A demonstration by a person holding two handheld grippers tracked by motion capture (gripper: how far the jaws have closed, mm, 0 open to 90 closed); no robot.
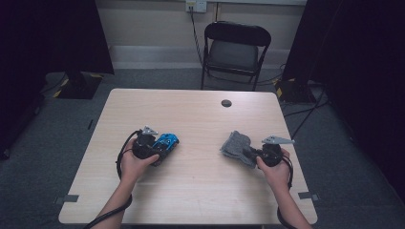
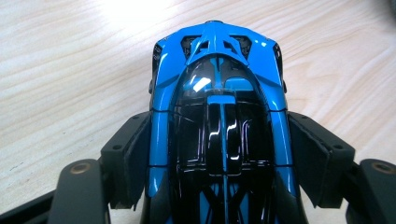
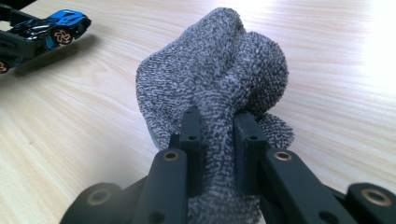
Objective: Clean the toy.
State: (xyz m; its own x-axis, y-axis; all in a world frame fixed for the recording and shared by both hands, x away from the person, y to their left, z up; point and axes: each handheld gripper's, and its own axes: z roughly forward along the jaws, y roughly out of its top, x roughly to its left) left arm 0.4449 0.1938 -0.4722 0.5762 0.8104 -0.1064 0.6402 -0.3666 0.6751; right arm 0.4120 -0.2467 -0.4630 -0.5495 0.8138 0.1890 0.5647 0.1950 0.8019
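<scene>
A blue and black toy car (image 1: 165,142) sits low over the wooden table (image 1: 200,191) at the left. My left gripper (image 1: 155,148) is shut on the car's sides. In the left gripper view the car (image 2: 219,116) points away from me, with both pads (image 2: 135,154) pressed against its flanks. At the right, a grey knitted cloth (image 1: 236,145) is bunched up, and my right gripper (image 1: 249,153) is shut on it. The right gripper view shows the cloth (image 3: 219,74) pinched between the two jaws, and the toy car (image 3: 51,25) far off at the upper left.
A black folding chair (image 1: 234,47) stands beyond the table's far edge. A dark round grommet (image 1: 226,103) is set in the tabletop near the back. Dark curtains flank the room, and cables run across the floor at the right.
</scene>
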